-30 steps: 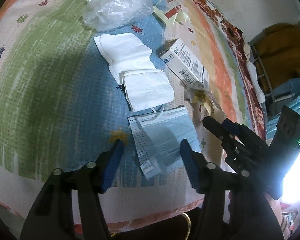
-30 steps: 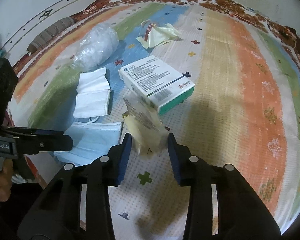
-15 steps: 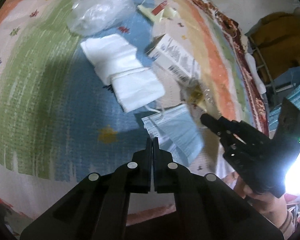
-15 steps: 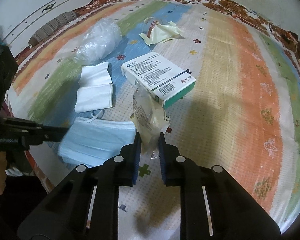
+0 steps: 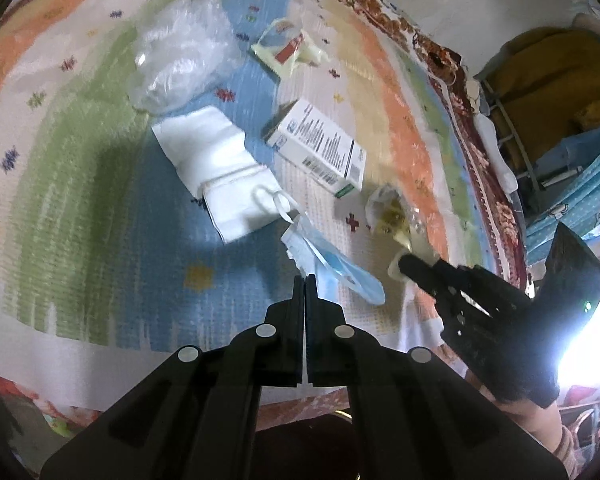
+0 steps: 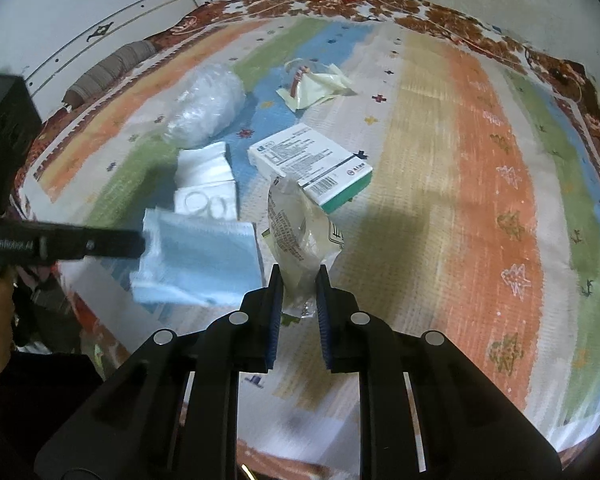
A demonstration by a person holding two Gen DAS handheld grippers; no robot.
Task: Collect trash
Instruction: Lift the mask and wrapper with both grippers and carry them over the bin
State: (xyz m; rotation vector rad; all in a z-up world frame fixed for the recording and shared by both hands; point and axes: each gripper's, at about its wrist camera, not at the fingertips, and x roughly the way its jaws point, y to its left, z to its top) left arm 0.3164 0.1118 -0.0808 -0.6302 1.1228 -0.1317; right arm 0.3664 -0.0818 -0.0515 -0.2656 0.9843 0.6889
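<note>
My left gripper [image 5: 304,280] is shut on a blue face mask [image 5: 332,266] and holds it lifted off the striped bedcover; the mask also shows in the right wrist view [image 6: 200,260]. My right gripper [image 6: 298,280] is shut on a crinkled clear-and-yellow plastic wrapper [image 6: 296,220], also raised; the wrapper shows in the left wrist view [image 5: 392,216]. On the cover lie folded white masks [image 5: 220,176], a white-and-green carton [image 6: 312,164], a clear plastic bag [image 5: 180,60] and a yellow wrapper with red print [image 6: 316,84].
The striped bedcover [image 6: 480,168] stretches wide to the right. A headboard and a rolled cushion [image 6: 112,68] stand at the far left. A metal rack with cloth [image 5: 540,92] stands beyond the bed's right side.
My left gripper shut on the blue mask and lifted it off the cover. My right gripper shut on the plastic wrapper and raised it.
</note>
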